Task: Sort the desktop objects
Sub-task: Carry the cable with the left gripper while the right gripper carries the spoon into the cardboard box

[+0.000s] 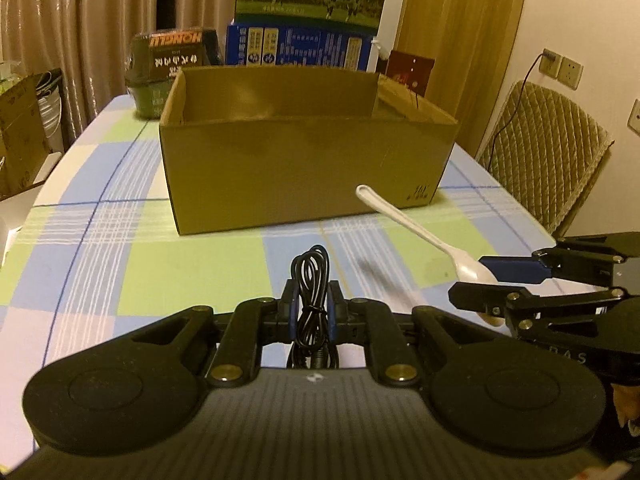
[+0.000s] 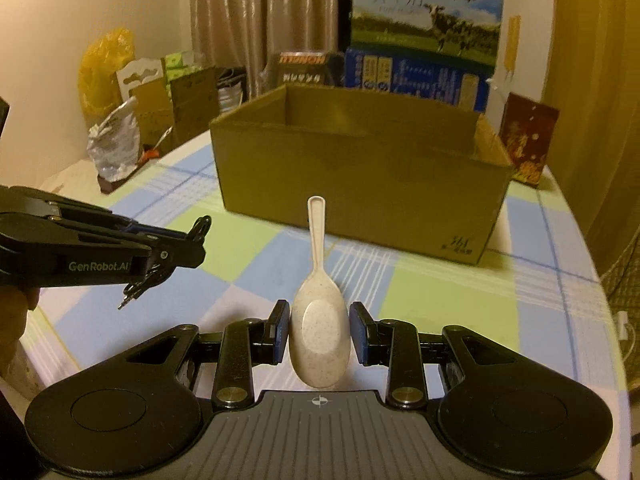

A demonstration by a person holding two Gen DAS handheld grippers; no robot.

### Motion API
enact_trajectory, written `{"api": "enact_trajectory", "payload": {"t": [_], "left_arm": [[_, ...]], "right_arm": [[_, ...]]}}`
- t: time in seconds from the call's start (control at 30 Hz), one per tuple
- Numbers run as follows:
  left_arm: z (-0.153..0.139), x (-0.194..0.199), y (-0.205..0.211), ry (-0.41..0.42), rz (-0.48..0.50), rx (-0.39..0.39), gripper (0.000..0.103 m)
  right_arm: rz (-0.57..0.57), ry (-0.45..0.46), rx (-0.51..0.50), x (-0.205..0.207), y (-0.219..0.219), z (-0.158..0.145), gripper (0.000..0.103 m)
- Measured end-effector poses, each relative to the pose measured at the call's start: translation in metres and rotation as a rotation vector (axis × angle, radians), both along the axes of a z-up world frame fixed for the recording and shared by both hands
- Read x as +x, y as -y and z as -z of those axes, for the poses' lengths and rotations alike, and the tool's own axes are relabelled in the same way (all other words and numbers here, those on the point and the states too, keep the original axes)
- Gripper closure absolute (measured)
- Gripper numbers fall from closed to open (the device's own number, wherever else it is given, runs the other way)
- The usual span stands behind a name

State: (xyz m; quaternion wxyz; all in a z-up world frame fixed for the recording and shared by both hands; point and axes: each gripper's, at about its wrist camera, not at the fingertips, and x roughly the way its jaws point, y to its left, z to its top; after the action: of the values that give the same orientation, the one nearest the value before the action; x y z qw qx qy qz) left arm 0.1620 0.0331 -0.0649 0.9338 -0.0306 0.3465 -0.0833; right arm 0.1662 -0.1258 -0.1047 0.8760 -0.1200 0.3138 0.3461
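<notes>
My left gripper (image 1: 312, 294) is shut on a black coiled cable (image 1: 310, 268), whose loop sticks up between the pads. An open cardboard box (image 1: 304, 148) stands right ahead on the checked tablecloth (image 1: 120, 248). My right gripper (image 2: 319, 320) is shut on the bowl of a speckled white spoon (image 2: 318, 320); its handle points at the cardboard box (image 2: 360, 184). In the left wrist view the right gripper (image 1: 472, 278) holds the spoon (image 1: 404, 222) above the cloth, near the box's front right corner. The left gripper (image 2: 196, 240) shows at the left of the right wrist view, the cable's plug (image 2: 134, 290) dangling beneath it.
Behind the box stand milk cartons (image 1: 312, 8), a dark green package (image 1: 172, 68) and a red packet (image 2: 528, 140). A padded chair (image 1: 548, 152) is off the table's right edge. Bags and small boxes (image 2: 132, 112) crowd the far left. A hand (image 2: 16, 320) holds the left gripper.
</notes>
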Motion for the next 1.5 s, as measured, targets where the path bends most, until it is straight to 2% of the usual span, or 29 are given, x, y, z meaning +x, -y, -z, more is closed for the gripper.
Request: {"api": "enact_trajectory", "payload": {"t": [0.47, 0.87, 1.2, 1.5], "left_arm": [[-0.042, -0.016, 0.017, 0.026, -0.01, 0.032, 0.093], [-0.053, -0.012, 0.025, 0.033, 0.012, 0.046, 0.093], [-0.062, 0.008, 0.021, 0.038, 0.023, 0.066, 0.093], [-0.087, 0.05, 0.007, 0.063, 0.018, 0.071, 0.093]], "right_arm": [[0.06, 0.052, 0.078, -0.003, 0.024, -0.056, 0.074], [0.104, 0.066, 0.097, 0.004, 0.04, -0.075, 0.074], [0.122, 0.091, 0.095, 0.025, 0.047, -0.09, 0.074], [0.103, 0.11, 0.082, 0.064, 0.038, -0.109, 0.074]]}}
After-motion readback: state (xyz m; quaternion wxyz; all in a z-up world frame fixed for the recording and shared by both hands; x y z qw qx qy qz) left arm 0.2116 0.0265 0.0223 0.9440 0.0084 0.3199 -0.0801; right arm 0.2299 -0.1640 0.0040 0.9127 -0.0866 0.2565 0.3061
